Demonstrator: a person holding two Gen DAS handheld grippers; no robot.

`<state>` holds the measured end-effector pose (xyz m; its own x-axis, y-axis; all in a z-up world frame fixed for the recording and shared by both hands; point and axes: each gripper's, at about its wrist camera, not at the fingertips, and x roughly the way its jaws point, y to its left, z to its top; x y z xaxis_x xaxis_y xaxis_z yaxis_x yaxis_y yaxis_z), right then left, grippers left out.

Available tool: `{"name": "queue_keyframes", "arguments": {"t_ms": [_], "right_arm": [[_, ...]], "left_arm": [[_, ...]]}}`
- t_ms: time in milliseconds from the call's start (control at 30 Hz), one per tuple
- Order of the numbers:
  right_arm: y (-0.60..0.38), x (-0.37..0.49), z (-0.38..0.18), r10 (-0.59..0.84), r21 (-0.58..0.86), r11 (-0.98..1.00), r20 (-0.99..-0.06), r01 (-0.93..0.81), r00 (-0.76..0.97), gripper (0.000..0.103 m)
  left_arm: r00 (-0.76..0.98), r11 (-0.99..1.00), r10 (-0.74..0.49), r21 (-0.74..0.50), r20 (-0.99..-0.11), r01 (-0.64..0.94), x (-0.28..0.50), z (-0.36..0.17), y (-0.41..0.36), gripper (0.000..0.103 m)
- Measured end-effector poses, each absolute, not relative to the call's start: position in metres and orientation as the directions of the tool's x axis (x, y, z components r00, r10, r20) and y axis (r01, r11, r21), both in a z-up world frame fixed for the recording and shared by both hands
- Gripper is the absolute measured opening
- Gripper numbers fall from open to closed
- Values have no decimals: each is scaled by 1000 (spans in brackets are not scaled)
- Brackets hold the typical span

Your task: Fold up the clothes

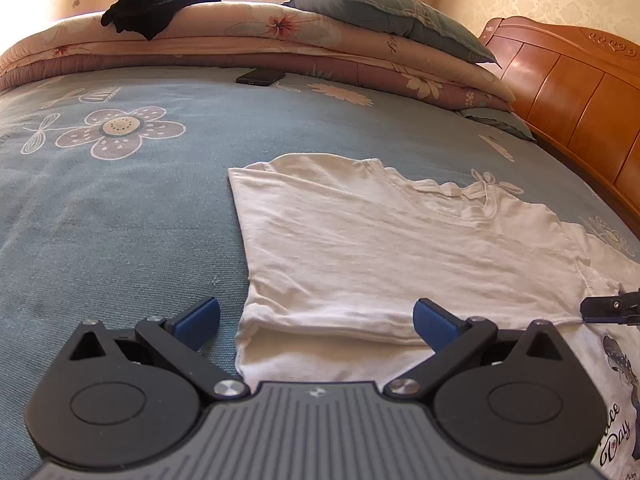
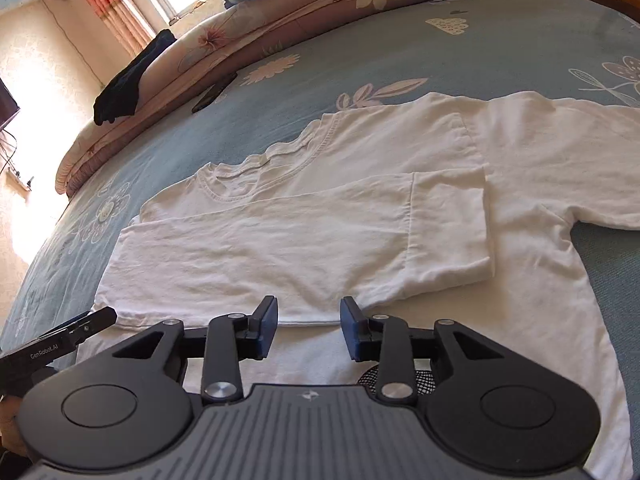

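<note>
**Shirt half folded, both grippers free**

Shirt point(image 2: 304, 216), white, is spread flat on the bed point(image 2: 440, 52), collar toward the quilts. One side has been folded inward across the body, so that its sleeve point(image 2: 448, 224) lies on top of the chest panel; the other sleeve is seen stretched out flat on the sheet at the far right of the right view. A printed design shows on the unfolded part at the right edge of the left view.

The right gripper point(image 2: 308, 326) is held just above the folded edge with its jaws partly apart and nothing between the pads. The left gripper point(image 1: 316, 322) is held with jaws wide apart over the fold's near edge, likewise empty.

The first side fold is judged done and released. The next move seems to call for the outstretched sleeve and its side to be pinched at shoulder and hem and carried across to match.

Beyond the shirt, a phone point(image 1: 260, 76) lies by the stacked quilts point(image 1: 280, 44), on which a dark garment point(image 1: 160, 4) is draped.
</note>
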<state>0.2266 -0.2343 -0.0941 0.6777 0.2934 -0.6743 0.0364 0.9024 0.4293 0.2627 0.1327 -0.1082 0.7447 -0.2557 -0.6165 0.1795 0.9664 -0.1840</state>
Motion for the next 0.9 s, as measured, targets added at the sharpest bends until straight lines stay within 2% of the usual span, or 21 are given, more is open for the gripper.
{"name": "queue_keyframes", "arguments": {"t_ms": [133, 233, 267, 300, 367, 400, 467, 567, 667, 733, 800, 900], "right_arm": [[-231, 234, -83, 259, 383, 924, -642, 9, 721, 54], [-235, 244, -91, 234, 371, 927, -682, 51, 693, 58], [-238, 246, -95, 226, 369, 927, -695, 69, 683, 58], [-244, 242, -97, 234, 390, 918, -688, 78, 687, 52], [-254, 230, -94, 236, 412, 907, -670, 89, 703, 53], [-258, 223, -91, 232, 418, 904, -660, 93, 714, 60], [-262, 206, -83, 214, 400, 912, -643, 84, 736, 69], [-265, 185, -83, 252, 388, 921, -646, 26, 721, 69], [-268, 173, -100, 235, 372, 927, -680, 51, 695, 70], [-270, 165, -107, 244, 392, 919, -661, 49, 710, 71], [-271, 161, -109, 272, 421, 907, -636, 30, 722, 84], [-266, 160, -110, 298, 426, 905, -625, -4, 722, 97]], "left_arm": [[789, 965, -257, -186, -558, 183, 257, -101, 136, 102], [798, 954, -293, -220, -527, 205, 255, -98, 139, 102], [795, 956, -288, -213, -534, 203, 256, -99, 138, 102], [792, 958, -283, -206, -541, 201, 257, -100, 137, 102], [787, 964, -263, -184, -559, 192, 259, -103, 134, 102], [783, 968, -250, -174, -569, 183, 261, -104, 133, 102], [772, 973, -230, -163, -592, 165, 263, -107, 133, 102], [770, 975, -219, -158, -599, 154, 265, -111, 133, 102], [772, 979, -203, -131, -603, 156, 264, -113, 130, 102], [773, 982, -189, -105, -606, 157, 264, -114, 126, 102], [774, 983, -182, -91, -607, 159, 263, -116, 124, 102], [774, 982, -187, -99, -606, 160, 263, -117, 126, 103]]}}
